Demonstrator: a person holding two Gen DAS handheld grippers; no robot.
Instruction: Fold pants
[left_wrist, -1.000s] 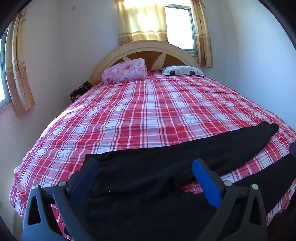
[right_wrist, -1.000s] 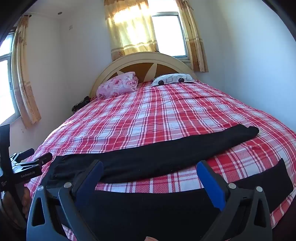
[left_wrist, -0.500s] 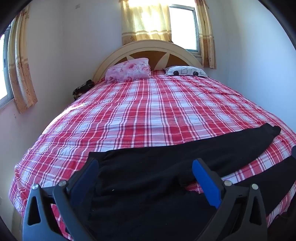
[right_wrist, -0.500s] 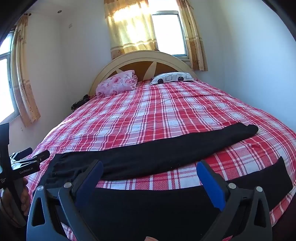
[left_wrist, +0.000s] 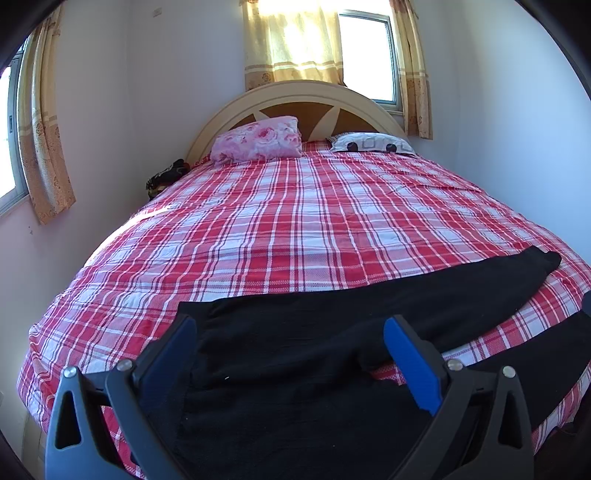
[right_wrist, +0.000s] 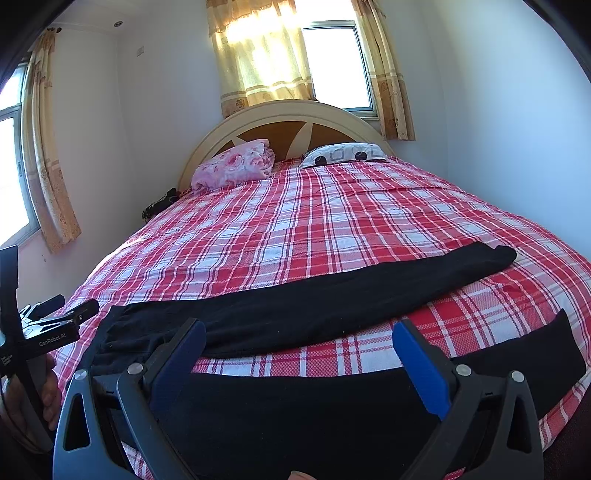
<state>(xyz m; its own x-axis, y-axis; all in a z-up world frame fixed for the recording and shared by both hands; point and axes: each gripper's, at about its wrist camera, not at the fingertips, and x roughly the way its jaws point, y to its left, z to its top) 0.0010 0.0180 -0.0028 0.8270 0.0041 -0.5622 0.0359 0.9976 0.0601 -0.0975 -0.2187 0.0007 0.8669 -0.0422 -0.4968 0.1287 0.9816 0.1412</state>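
Pants spread on the bed, both tools wide apart and empty

Pants (right_wrist: 332, 306) of black cloth lie flat across the near part of the bed (right_wrist: 332, 221), on its red plaid cover. The waist is at the left, and the two legs run to the right with a strip of cover between them. The far leg ends near the right edge of the bed; the near leg lies along the front edge.

The left tool (left_wrist: 288, 354) hovers above the waist area with its jaws spread and nothing between them. The right tool (right_wrist: 299, 354) hovers above the near leg, also spread and empty.

For a good first fold, I judge it best to lay one leg upon the other. Each tool should pinch only one leg, one near the waist and one near the hem, and carry it over evenly, so that the seams meet and no crease forms.

Some parts are hard to read. The black cloth shows almost no detail, so the waistband edge and the seams are unclear. The near leg partly falls below both views, behind the tools. Its hem is cut off in the left wrist view.
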